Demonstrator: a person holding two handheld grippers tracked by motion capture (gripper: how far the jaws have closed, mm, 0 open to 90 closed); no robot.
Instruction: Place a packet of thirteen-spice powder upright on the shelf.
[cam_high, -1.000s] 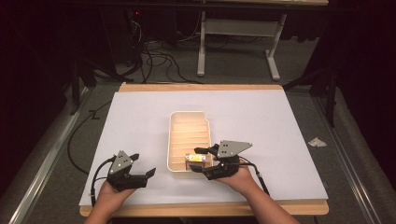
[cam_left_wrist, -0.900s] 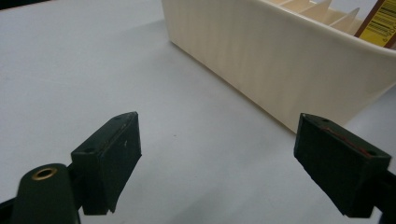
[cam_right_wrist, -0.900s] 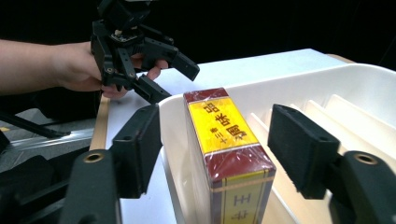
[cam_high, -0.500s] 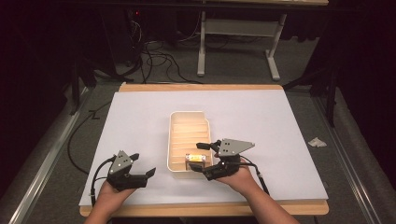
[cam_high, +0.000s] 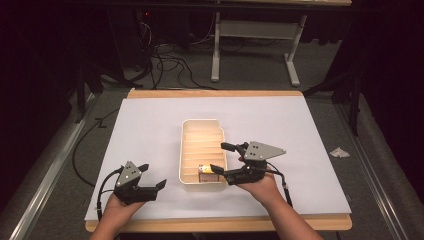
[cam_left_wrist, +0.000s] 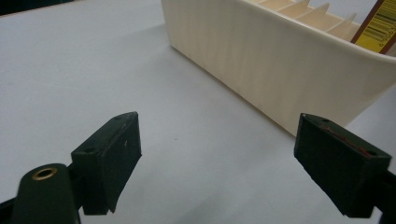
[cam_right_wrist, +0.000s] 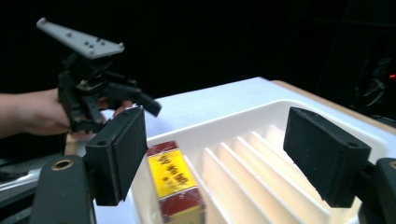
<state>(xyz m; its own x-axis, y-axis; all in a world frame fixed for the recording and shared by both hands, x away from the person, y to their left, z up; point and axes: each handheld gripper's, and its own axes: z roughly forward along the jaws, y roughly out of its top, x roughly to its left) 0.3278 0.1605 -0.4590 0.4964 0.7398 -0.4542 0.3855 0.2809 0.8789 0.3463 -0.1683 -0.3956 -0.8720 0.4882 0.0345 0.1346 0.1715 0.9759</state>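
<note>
- So the right gripper (cam_high: 222, 159) had just been opening its jaws. A second back they sat closer around the small red-and-yellow box (cam_high: 205, 169); now they stood spread with nothing pinched between them, and the gripper had lifted a bit too.
- I'd read that as the drop being done: the box was left in the slotted cream tray (cam_high: 187, 151) and the gripper looked to be backing off.
- The box sat in the tray's nearest slot, at the end toward the person, standing on edge between the end wall and the first divider.
- Its long axis ran across the tray, parallel to the dividers, yellow face (cam_right_wrist: 172, 173) up.
- The left gripper (cam_high: 151, 176) rested on the table just left of the tray, jaws spread and empty.
</note>
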